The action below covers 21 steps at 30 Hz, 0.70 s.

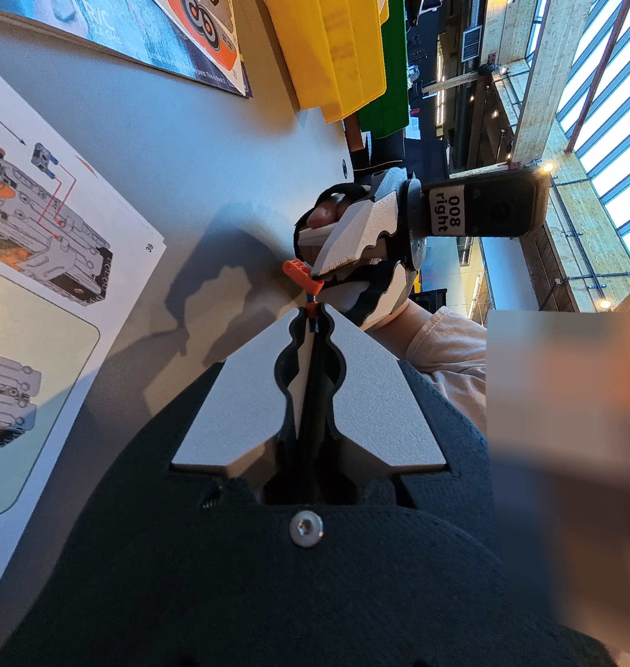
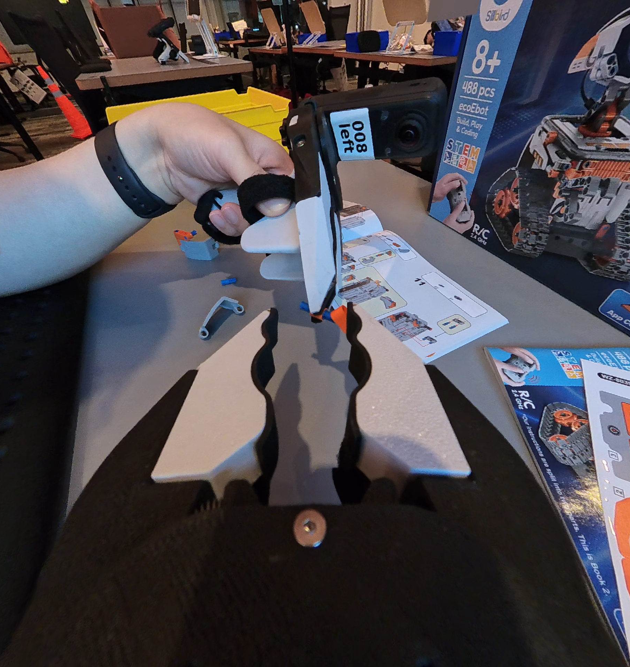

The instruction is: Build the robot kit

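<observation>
Grey counter fills the mid of the right wrist view. A big blue cardboard kit box w/ a tracked-robot pic stands upper right, and stacked yellow plastic bins sit upper centre behind it. The open white instruction booklet lies centre right.

Left gripper is pressed together at centre frame of its own view, pinching a tiny blue-and-orange plastic pin right at the tips. Right gripper has its jaws partly spread. A short orange plastic beam w/ holes sits at its tip against one finger, but I can't tell if both fingers grip it.

My read on progress: pin end and beam are touching or just apart, both up off the counter. Whether they're seated together I can't tell.

Lying loose at centre left of the right wrist view:
- grey-and-orange small sub-assy
- curved grey plastic arm piece
- spare little blue pin
</observation>
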Tool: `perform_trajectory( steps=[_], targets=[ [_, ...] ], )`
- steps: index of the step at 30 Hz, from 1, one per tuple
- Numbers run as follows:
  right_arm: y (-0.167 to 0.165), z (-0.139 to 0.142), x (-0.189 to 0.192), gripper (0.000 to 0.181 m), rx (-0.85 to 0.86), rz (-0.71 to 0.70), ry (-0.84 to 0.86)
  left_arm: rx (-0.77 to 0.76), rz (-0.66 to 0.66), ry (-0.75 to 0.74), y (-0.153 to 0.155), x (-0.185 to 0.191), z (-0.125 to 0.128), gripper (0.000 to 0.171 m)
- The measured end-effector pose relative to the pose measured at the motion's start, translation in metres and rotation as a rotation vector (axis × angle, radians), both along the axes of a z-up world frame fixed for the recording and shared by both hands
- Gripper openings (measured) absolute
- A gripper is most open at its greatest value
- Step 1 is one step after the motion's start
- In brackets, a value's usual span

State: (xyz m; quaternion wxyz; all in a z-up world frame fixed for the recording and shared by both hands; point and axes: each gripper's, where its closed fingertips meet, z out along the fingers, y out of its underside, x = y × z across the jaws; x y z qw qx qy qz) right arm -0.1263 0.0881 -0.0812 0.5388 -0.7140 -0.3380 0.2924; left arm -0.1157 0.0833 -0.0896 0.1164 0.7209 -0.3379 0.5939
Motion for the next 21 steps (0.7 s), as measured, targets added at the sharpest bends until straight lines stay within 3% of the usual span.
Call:
perform_trajectory(
  steps=[12,21],
  targets=[
    [-0.0018,-0.003,0.0002,0.043,-0.007,0.012,-0.016,-0.001,-0.003,-0.025,-0.0005,-0.0003,0.0063,0.005],
    [0.0031,0.0002,0.0038,0.031,-0.005,-0.03,0.004,0.024,0.003,-0.014,-0.0003,0.0003,0.0063,0.005]
  ],
)
